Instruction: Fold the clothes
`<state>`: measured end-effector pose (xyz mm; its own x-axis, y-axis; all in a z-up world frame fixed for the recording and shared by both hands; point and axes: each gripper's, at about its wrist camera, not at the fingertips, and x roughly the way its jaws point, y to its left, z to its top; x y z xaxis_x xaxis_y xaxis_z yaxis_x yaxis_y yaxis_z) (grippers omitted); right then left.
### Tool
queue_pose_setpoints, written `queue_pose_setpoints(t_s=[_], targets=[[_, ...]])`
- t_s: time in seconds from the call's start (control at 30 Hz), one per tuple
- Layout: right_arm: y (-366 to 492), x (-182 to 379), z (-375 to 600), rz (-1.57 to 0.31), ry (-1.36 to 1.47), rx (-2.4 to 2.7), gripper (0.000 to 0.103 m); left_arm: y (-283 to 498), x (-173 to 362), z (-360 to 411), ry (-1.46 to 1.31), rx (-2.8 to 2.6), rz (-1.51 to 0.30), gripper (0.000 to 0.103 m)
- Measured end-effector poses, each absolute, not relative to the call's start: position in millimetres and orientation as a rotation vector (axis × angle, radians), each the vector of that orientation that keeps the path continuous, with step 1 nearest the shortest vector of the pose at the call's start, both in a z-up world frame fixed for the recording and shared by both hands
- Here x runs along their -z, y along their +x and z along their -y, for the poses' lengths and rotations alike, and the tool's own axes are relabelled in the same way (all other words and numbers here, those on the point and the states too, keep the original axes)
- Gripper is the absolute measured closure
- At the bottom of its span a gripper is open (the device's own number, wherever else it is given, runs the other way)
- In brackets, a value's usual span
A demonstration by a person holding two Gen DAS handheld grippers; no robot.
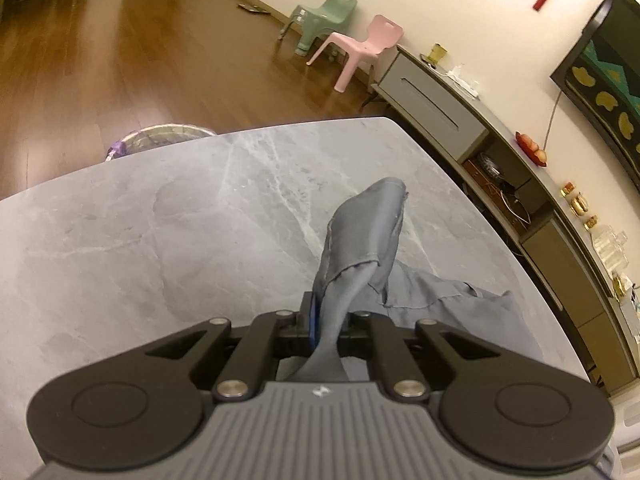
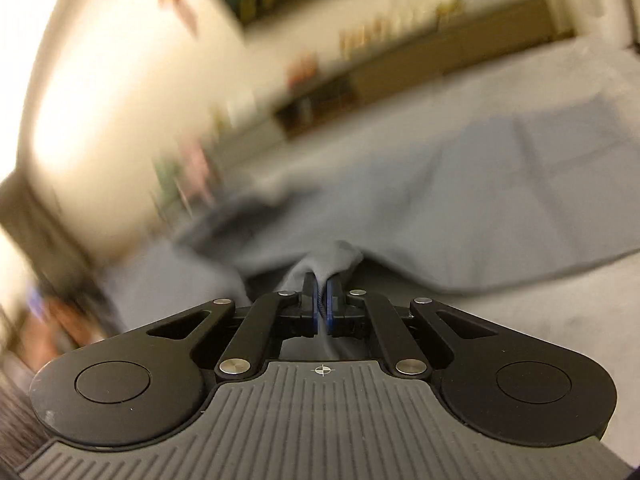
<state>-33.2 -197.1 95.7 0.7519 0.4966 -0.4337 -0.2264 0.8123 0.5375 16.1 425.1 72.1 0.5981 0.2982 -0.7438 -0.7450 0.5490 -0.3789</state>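
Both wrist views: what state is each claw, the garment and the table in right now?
Left claw: shut on grey garment, fold bunched upward.
Right claw: shut on the garment edge.
Grey garment: partly lifted, rest lying on table.
Marble table: bare ahead of the left claw.

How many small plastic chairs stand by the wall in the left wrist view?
2. A green chair stands farther along the wall, and a pink chair stands nearer, beside the grey cabinet. Dark dining chairs at the top left corner are of another kind; more may be hidden.
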Motion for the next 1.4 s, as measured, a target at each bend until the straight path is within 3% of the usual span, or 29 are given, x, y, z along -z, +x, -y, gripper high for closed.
queue_pose_setpoints(t_s=[0.17,0.3,0.43,0.5,0.57,0.6,0.73,0.87,1.0,1.2,1.4], targets=[[-70,-172,256,-0.317,0.289,-0.023,0.103,26,-73,-412,-0.719,-0.67,-0.685,0.095],[-51,-147,271,-0.382,0.224,0.19,0.102,31,-74,-391,-0.683,-0.653,-0.695,0.095],[-48,-81,274,-0.501,0.324,0.253,0.087,18,-77,-395,-0.711,-0.685,-0.685,0.093],[-50,-83,269,-0.481,0.297,0.219,0.085,11,-78,-405,-0.75,-0.689,-0.676,0.09],[-53,-88,264,-0.404,0.271,0.206,0.042,4,-82,-415,-0.786,-0.681,-0.66,0.088],[-54,-88,263,-0.385,0.266,0.213,0.036,0,-84,-419,-0.798,-0.68,-0.649,0.088],[-47,-74,272,-0.442,0.32,0.216,0.036,-16,-105,-418,-0.776,-0.706,-0.556,0.085],[-30,-61,282,-0.522,0.371,0.189,0.027,-13,-127,-405,-0.636,-0.675,-0.488,0.079],[-9,-37,299,-0.634,0.512,0.126,0.027,26,-127,-373,-0.425,-0.347,-0.612,0.054],[-2,-35,290,-0.655,0.508,0.071,0.026,86,-103,-322,-0.109,-0.274,-0.715,0.05],[27,-69,248,-0.662,0.492,-0.114,0.022,111,-66,-322,-0.231,-0.194,-0.876,0.05]])
